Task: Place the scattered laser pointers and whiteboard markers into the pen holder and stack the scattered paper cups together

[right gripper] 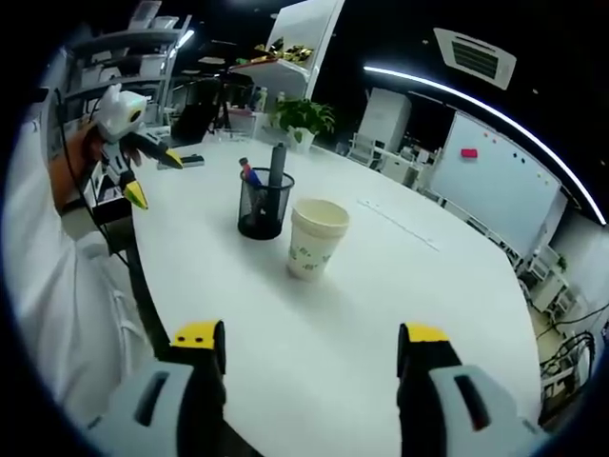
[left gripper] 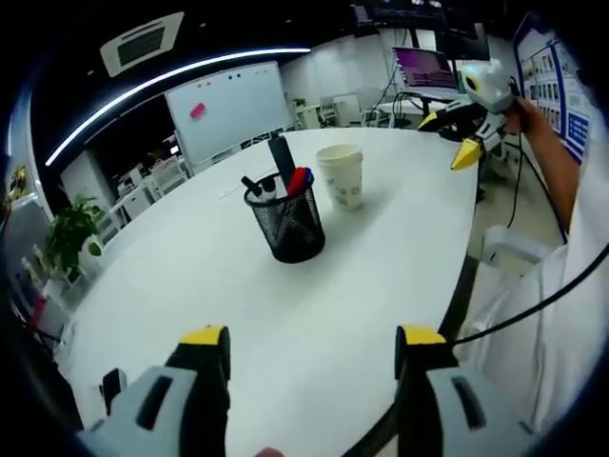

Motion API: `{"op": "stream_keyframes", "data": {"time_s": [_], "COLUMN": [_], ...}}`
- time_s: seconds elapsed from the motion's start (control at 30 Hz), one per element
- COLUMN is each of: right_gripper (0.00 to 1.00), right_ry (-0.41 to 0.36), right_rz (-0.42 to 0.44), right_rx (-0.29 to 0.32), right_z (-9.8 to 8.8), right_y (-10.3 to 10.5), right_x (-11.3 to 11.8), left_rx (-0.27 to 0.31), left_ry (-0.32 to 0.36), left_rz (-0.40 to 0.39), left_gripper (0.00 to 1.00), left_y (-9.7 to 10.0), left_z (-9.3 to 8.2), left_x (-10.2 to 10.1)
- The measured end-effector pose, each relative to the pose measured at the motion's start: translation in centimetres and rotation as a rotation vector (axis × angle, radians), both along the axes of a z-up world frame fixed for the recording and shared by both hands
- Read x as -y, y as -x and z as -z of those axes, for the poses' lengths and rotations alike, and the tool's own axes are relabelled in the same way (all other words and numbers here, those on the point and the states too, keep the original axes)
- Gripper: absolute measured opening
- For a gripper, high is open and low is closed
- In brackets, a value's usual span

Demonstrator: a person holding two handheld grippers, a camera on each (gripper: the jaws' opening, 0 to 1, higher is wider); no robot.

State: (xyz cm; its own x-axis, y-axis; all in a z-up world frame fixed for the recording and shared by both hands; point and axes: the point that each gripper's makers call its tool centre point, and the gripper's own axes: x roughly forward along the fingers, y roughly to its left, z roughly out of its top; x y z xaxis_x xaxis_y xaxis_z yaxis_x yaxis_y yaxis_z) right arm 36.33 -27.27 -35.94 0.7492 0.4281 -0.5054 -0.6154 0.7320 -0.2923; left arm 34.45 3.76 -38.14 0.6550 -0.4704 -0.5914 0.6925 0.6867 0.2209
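Nearest, the left gripper (left gripper: 309, 347) and right gripper (right gripper: 312, 345) hover with fingers spread and empty above the white oval bench (left gripper: 285, 314). Farther out, well apart from both, the black mesh pen holder (left gripper: 285, 224) holds markers, just beside the white paper cup stack (left gripper: 342, 176). The task looks finished; retreating seems all that remains.

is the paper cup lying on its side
No, the paper cup stands upright on the white table, mouth up, beside the black mesh pen holder.
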Motion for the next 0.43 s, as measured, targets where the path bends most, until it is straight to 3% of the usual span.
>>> {"op": "stream_keyframes", "data": {"time_s": [0.13, 0.43], "right_gripper": [0.74, 0.74], "right_ry": [0.0, 0.023], "right_rz": [-0.001, 0.008], "right_rx": [0.002, 0.013], "right_z": [-0.17, -0.8], "right_y": [0.15, 0.73], "right_x": [-0.05, 0.03], "left_rx": [0.002, 0.012], "left_ry": [0.037, 0.023], "left_rz": [0.021, 0.024], "left_gripper": [0.71, 0.71], "left_y": [0.49, 0.29], "left_z": [-0.9, -1.02], "left_x": [0.71, 0.51]}}
